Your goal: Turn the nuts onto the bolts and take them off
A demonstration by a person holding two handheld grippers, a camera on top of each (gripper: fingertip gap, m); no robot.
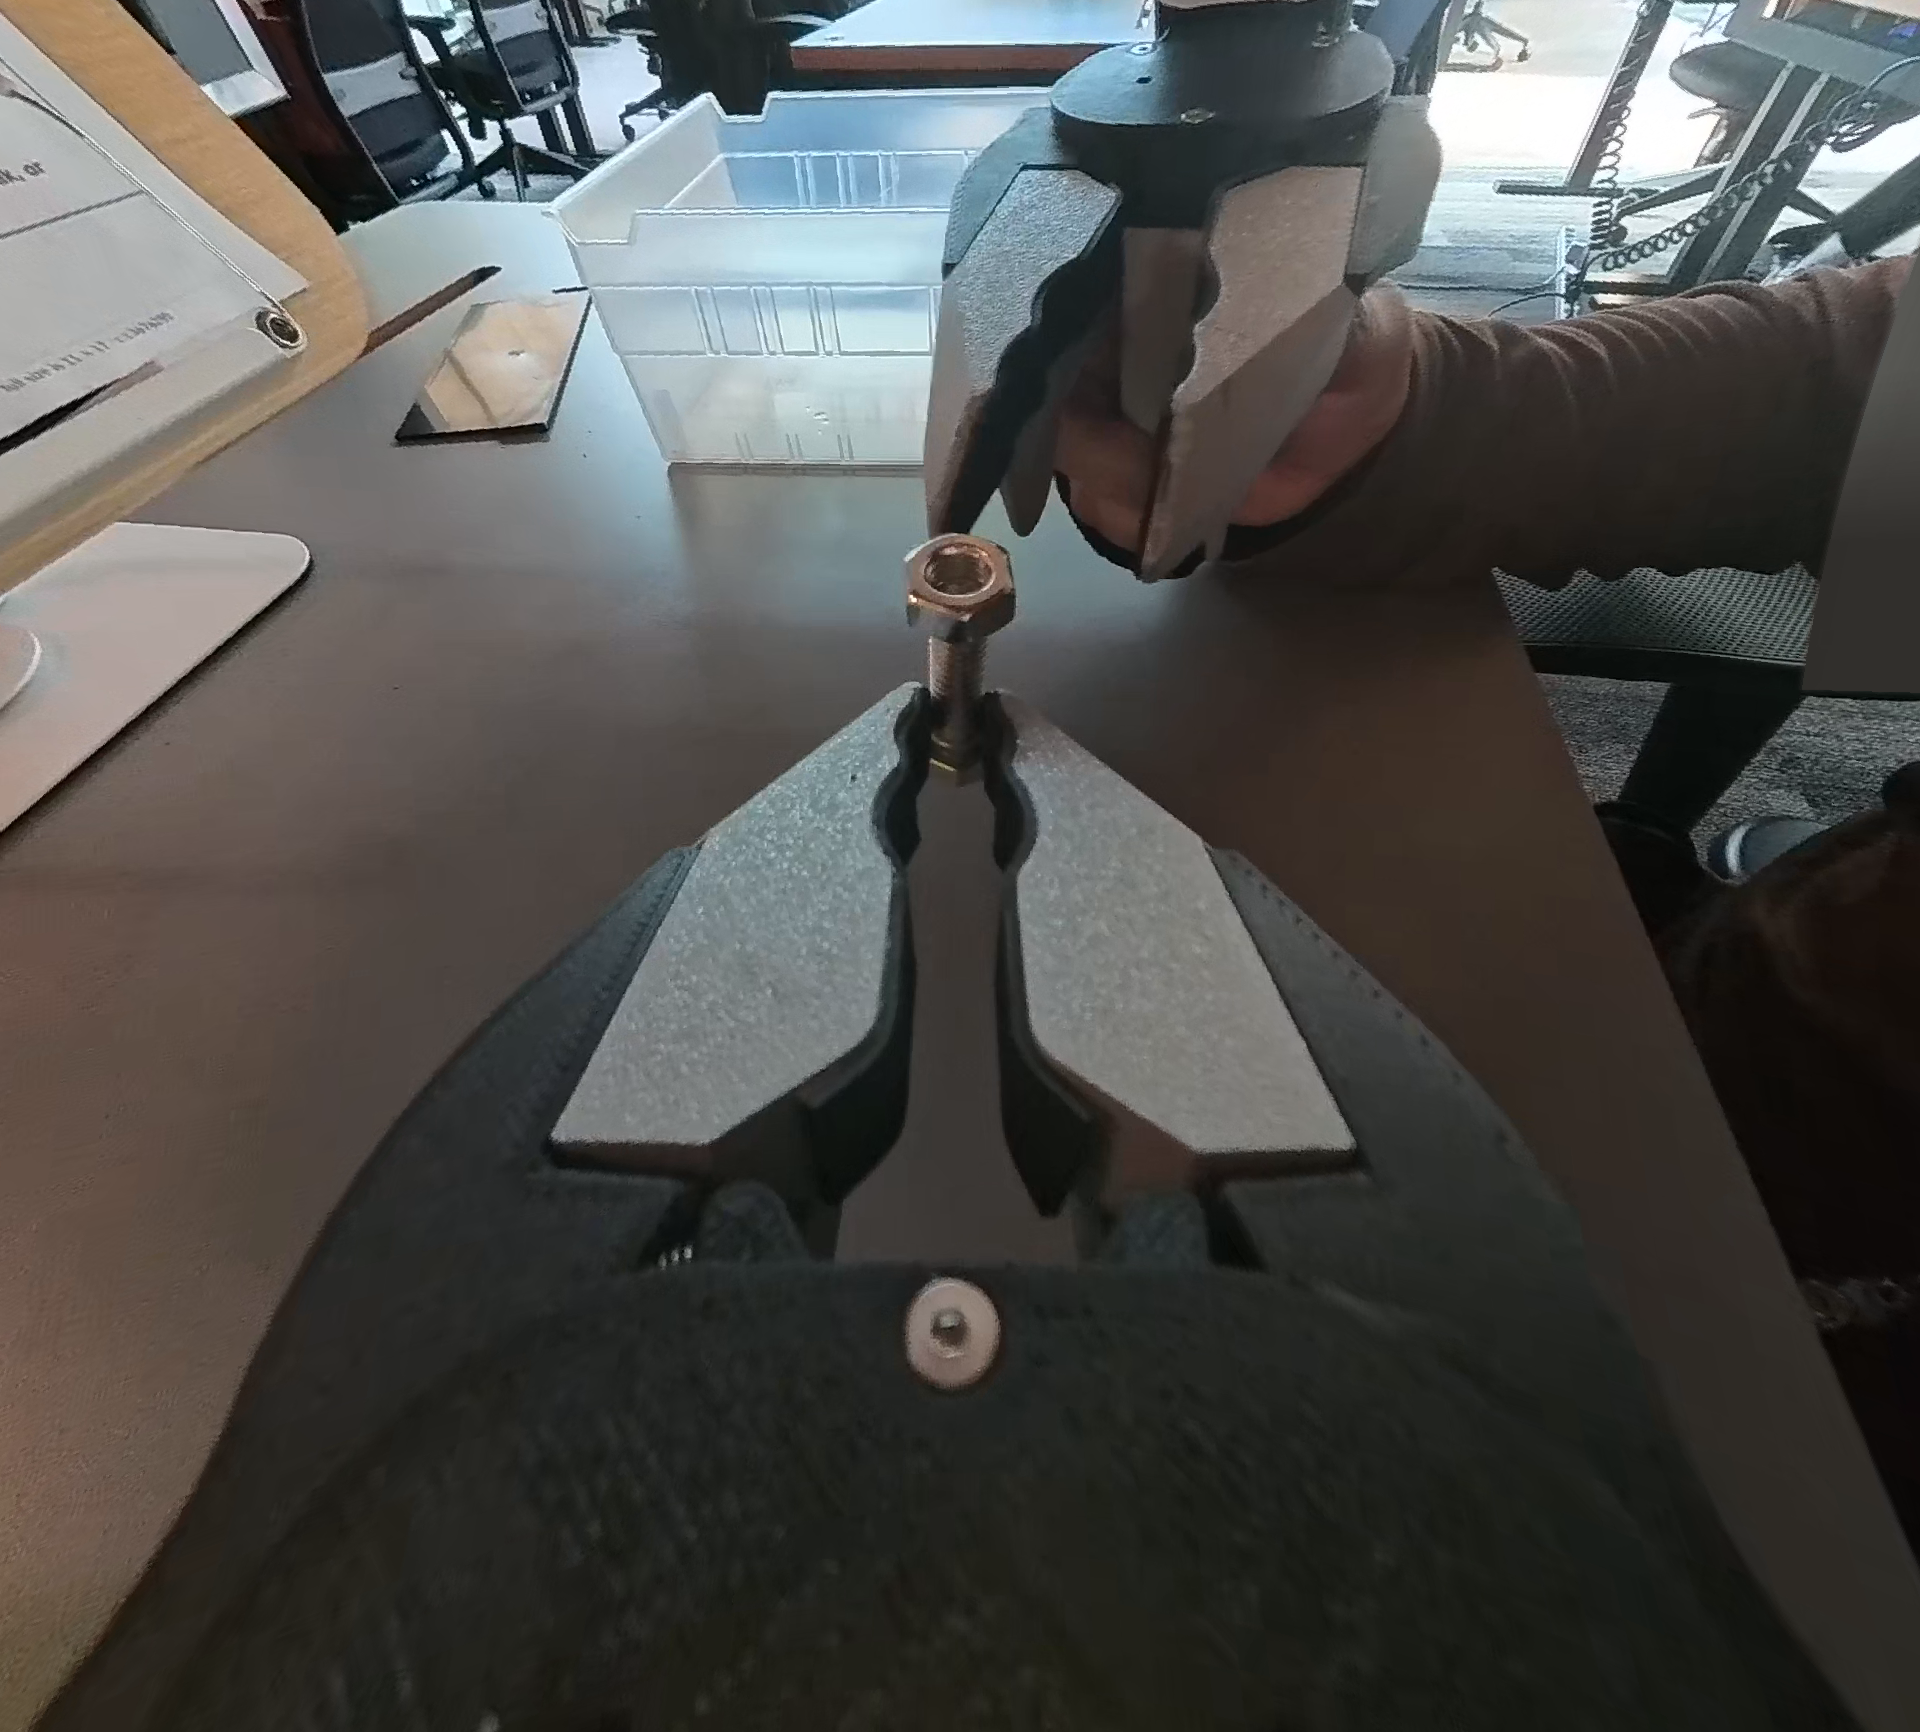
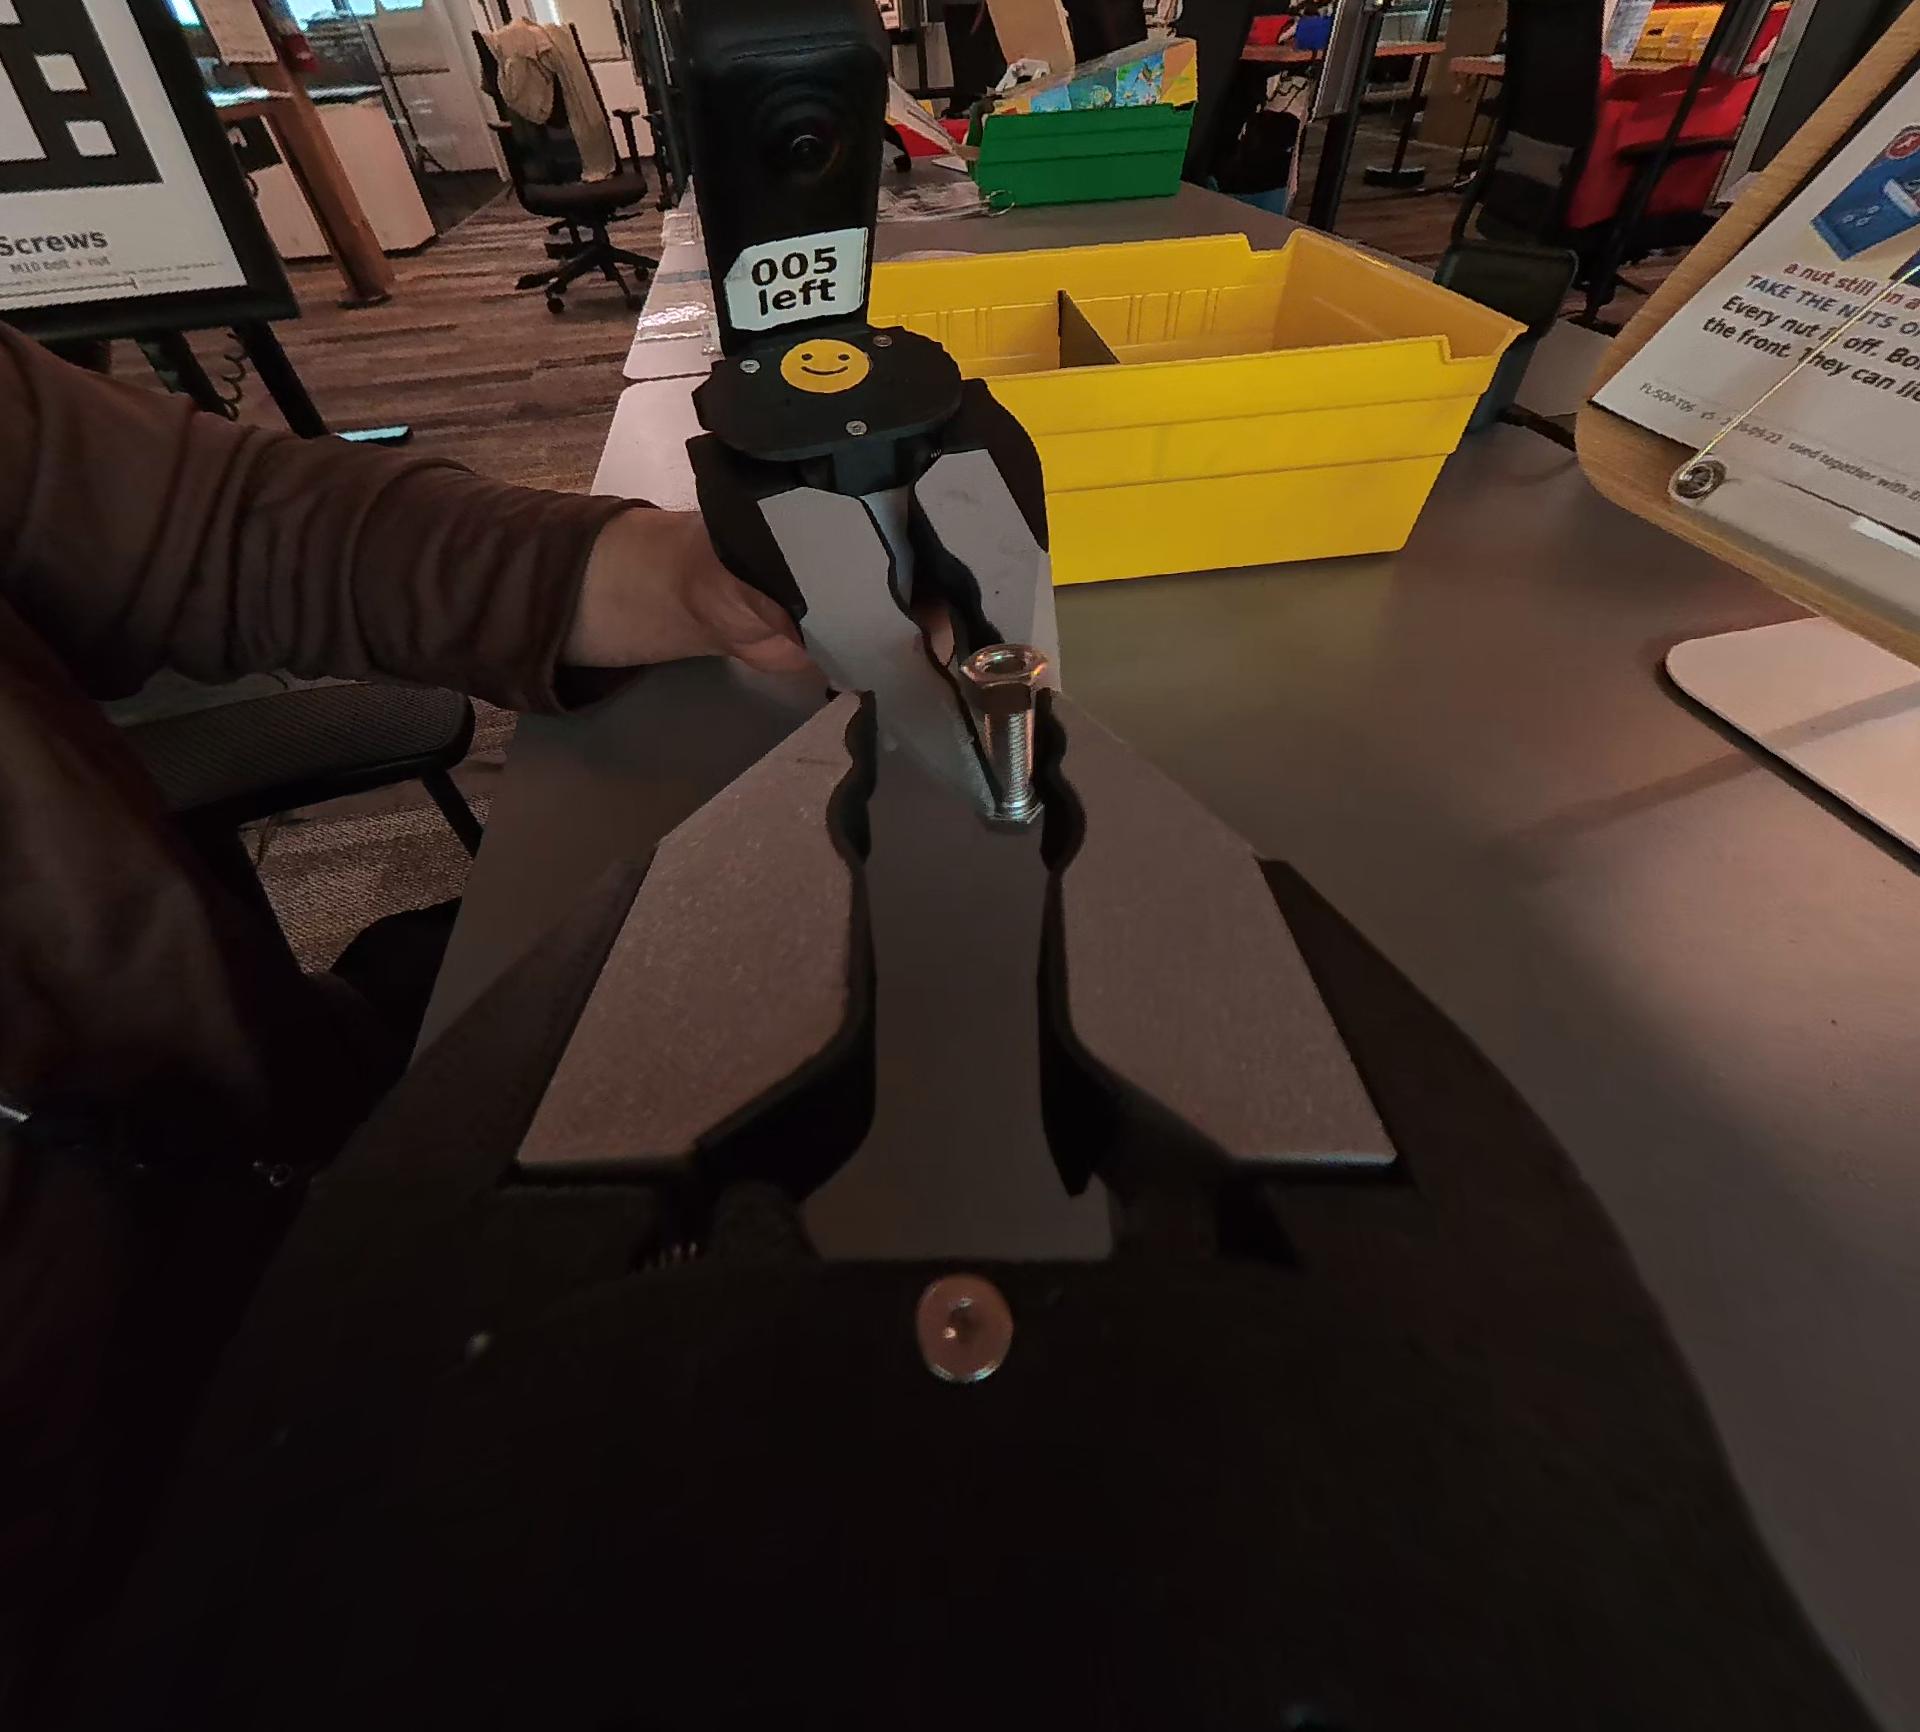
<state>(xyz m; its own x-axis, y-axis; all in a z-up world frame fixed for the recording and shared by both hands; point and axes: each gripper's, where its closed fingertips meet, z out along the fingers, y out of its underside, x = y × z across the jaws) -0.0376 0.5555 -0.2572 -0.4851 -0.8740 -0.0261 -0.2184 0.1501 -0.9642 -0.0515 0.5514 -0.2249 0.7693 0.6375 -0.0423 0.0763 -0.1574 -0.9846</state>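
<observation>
Bolt: upright, nut on top.
Left gripper: fingers clamp the bolt.
Right gripper: fingers spread apart around bolt, empty.

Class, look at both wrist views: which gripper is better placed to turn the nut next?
The right gripper: it is open, empty, its fingertips beside the nut. The left gripper is shut on the bolt, holding it upright.
</observation>
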